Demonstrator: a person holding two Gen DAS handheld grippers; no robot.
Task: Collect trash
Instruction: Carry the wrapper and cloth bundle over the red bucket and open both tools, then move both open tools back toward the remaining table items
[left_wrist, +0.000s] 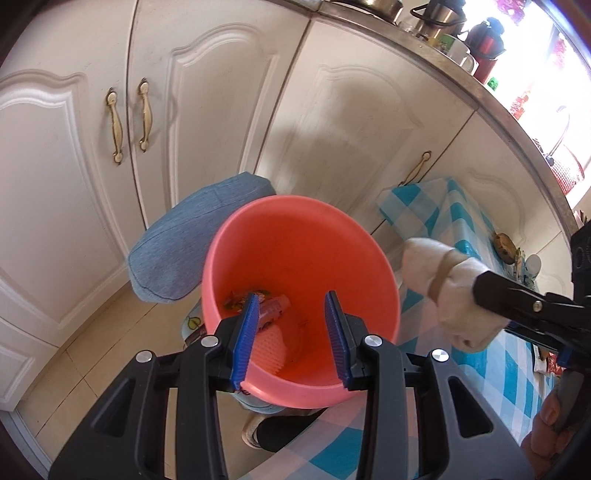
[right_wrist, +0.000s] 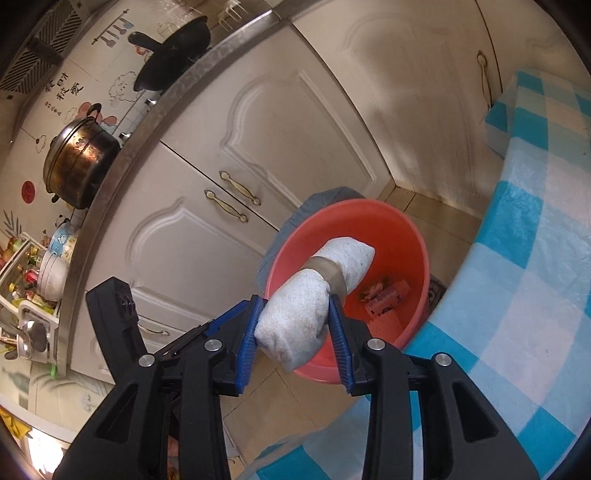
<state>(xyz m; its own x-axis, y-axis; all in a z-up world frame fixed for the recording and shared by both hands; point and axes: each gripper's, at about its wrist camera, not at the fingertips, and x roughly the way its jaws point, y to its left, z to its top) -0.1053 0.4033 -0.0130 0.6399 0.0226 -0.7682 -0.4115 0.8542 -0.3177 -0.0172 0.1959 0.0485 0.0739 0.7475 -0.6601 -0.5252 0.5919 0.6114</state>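
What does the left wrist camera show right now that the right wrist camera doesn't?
Only the left wrist view shows the left gripper, open and holding nothing, over the bucket's near rim, plus flasks and a mug on the counter.

Only the right wrist view shows a black wok, a lidded metal pot and a dish rack.

Both show the pink bucket with scraps inside, the right gripper shut on a banded white cloth roll, and the blue checked tablecloth.
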